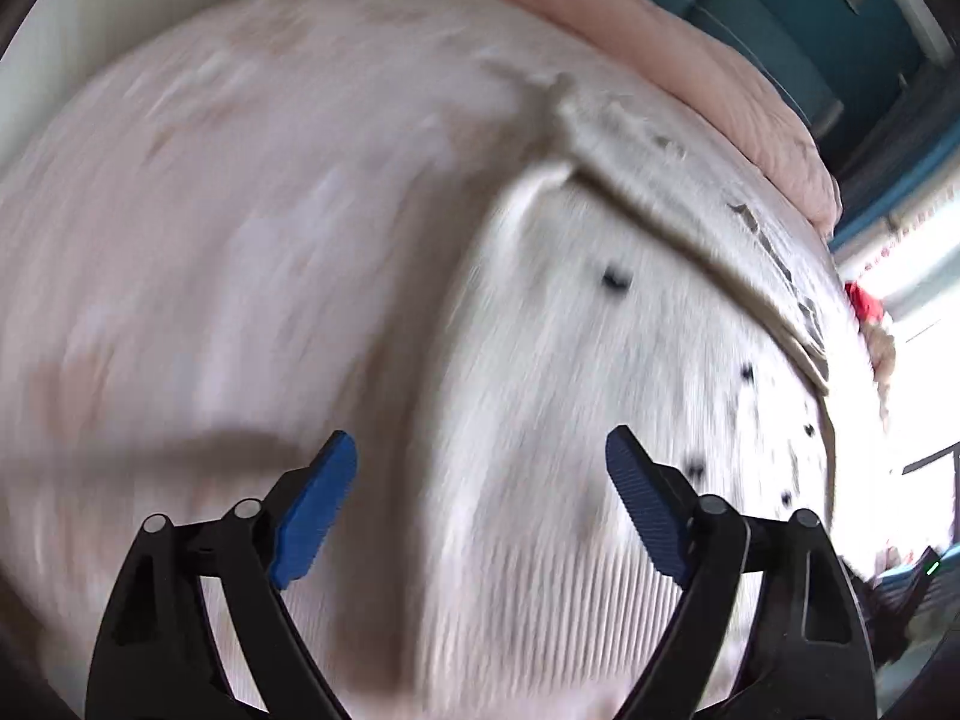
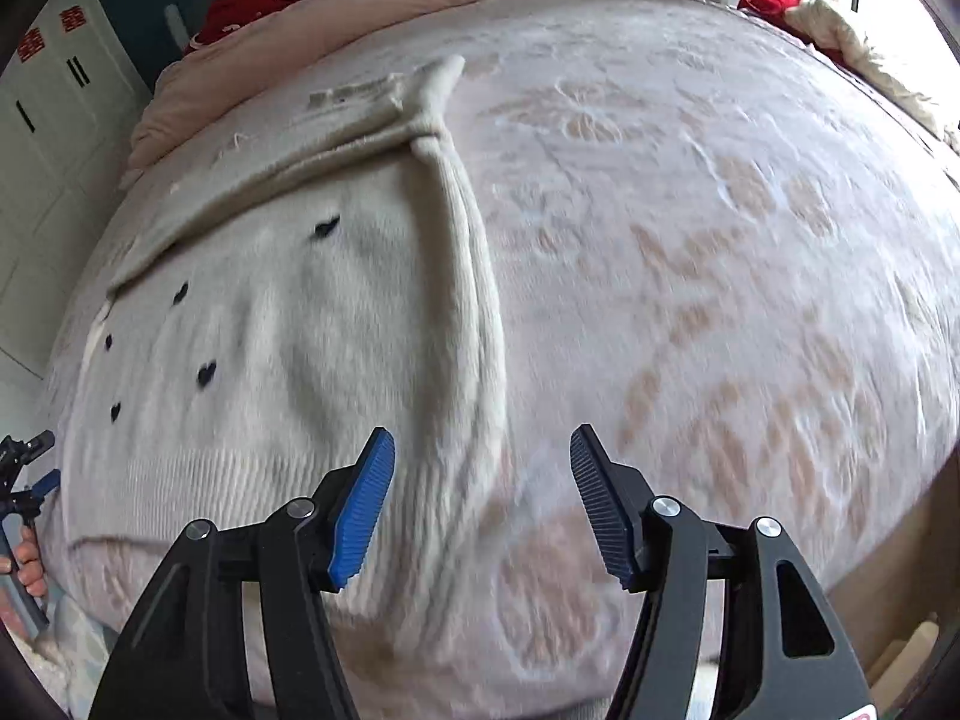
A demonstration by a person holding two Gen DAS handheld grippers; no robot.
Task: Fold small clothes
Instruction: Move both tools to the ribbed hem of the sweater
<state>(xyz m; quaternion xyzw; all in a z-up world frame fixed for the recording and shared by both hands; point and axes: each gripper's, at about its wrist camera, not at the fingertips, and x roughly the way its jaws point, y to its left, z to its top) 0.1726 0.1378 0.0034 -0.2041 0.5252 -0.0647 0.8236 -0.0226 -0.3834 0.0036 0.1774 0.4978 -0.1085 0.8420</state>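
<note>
Lying beneath open right gripper [image 2: 483, 504]: sweater [image 2: 288, 372]

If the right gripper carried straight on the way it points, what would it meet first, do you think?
Probably the right-hand folded edge of the cream knitted sweater, or the patterned bedspread just beside it; the open right gripper straddles that border, and depth is unclear.

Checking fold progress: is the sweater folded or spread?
Partly folded: the sweater lies on the bed, its side turned in, a band across its top.
</note>
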